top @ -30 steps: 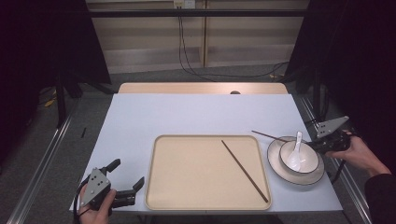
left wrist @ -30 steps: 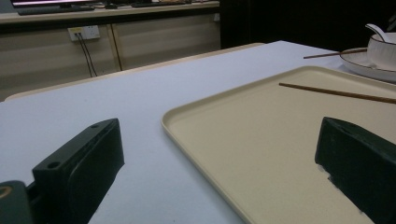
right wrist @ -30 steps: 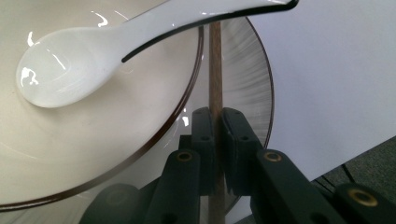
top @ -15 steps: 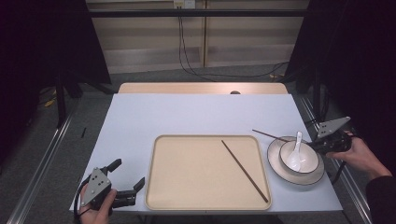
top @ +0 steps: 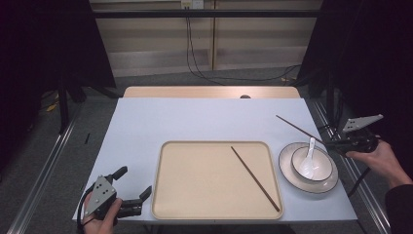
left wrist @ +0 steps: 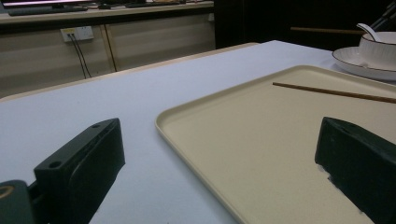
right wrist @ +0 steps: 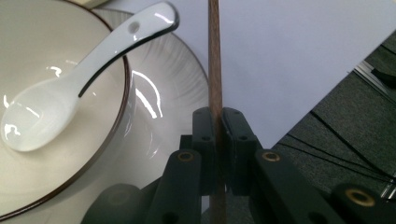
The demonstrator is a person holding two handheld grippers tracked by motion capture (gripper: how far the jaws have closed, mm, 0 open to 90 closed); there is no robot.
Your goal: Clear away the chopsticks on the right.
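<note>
Lifted a touch higher than a second ago, the chopstick (top: pixel 297 128) in the right hand-held gripper (top: pixel 336 143) now slants up over the table's right edge, its far tip pointing toward the back. The right gripper view shows the jaws pinched tight on the brown stick, which runs straight up between them. Just beside it sits a white bowl (top: pixel 312 164) on a white plate (top: pixel 308 168), with a white spoon (top: pixel 309 151) resting inside, its handle leaning on the rim. The second chopstick (top: pixel 255 171) lies diagonally on the beige tray (top: pixel 216 180), which takes up the middle of the pale blue table (top: pixel 209 119). Over at the near left corner, the left hand-held gripper (top: pixel 132 185) is held low by the person's hand (top: pixel 100 219), jaws spread wide and holding nothing, just beside the tray's left edge; I think one jaw reaches over the rim, though it's hard to be sure.
</note>
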